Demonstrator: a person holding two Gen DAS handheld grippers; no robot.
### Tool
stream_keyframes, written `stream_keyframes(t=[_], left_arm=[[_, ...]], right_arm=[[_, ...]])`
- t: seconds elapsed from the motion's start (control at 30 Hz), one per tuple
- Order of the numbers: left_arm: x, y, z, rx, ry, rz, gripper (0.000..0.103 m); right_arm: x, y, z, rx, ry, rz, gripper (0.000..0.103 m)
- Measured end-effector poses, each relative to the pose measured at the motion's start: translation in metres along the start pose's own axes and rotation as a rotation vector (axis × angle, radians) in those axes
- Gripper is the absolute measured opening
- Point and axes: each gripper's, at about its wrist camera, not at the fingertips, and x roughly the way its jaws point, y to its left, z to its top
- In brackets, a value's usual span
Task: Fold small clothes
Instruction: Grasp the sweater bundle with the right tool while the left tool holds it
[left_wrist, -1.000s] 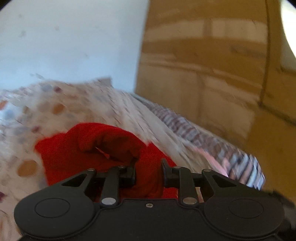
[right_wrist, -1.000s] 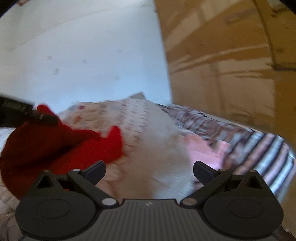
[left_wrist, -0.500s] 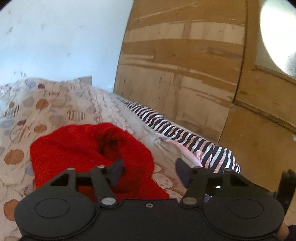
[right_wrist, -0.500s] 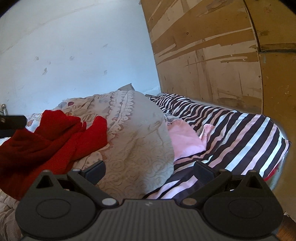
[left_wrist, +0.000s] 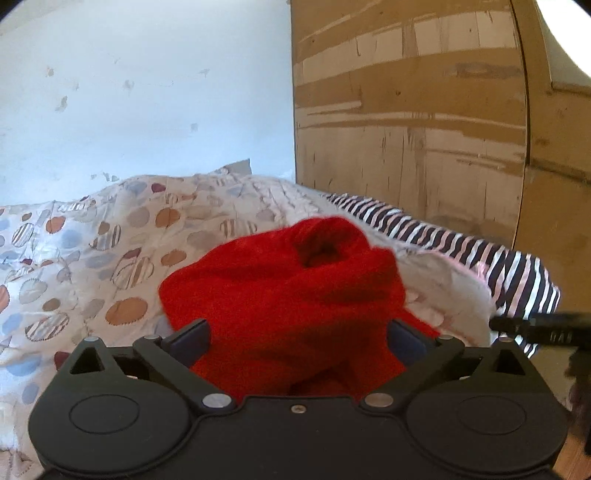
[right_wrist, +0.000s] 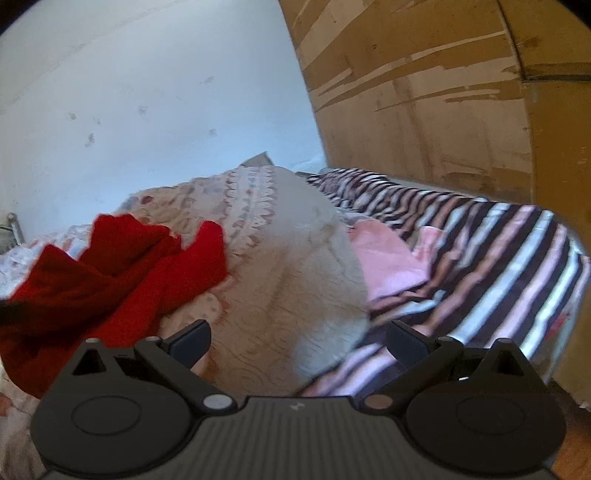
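Note:
A red knit garment (left_wrist: 288, 288) lies bunched in a heap on the bed, close in front of my left gripper (left_wrist: 299, 339). The left jaws are opening and stand wide; the red cloth sits between the fingers, and the pads do not press on it. In the right wrist view the same red garment (right_wrist: 110, 273) lies at the left on the cream quilt (right_wrist: 295, 266). My right gripper (right_wrist: 299, 339) hovers open above the quilt with nothing between its fingers. Part of the right gripper's black body (left_wrist: 543, 330) shows at the right edge of the left wrist view.
A bedspread with round patches (left_wrist: 110, 258) covers the bed's left side. A black, white and pink striped sheet (right_wrist: 498, 258) covers the right side, with a pink cloth (right_wrist: 388, 258) on it. A worn wooden panel (left_wrist: 406, 129) and a white wall (left_wrist: 147, 110) stand behind.
The left jaws went from shut on the red garment to wide apart, letting it go. The garment now rests in a heap between the fingers. The right gripper stayed open, shifting little.

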Motion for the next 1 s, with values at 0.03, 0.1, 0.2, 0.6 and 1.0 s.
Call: stream_keyframes(t=[0.03,0.1,0.2,0.6,1.0], left_arm=[[0.000,0.001,-0.001,0.005,0.001,-0.001,0.100],[0.001,0.002,-0.004,0.020,0.001,-0.008,0.095],[0.001,0.003,-0.006,0.054,-0.006,-0.010,0.085],[0.000,0.013,-0.011,0.045,-0.004,-0.014,0.040],[-0.013,-0.005,-0.002,0.052,-0.041,-0.093,0.026]], right_arm=[[0.003,0.003,0.006,0.004,-0.004,0.036,0.103],[0.013,0.011,0.021,0.002,-0.001,0.111,0.103],[0.037,0.032,0.050,-0.026,0.035,0.243,0.103],[0.134,0.105,0.091,0.061,0.210,0.460,0.064],[0.076,0.043,0.077,0.183,0.023,0.413,0.018]])
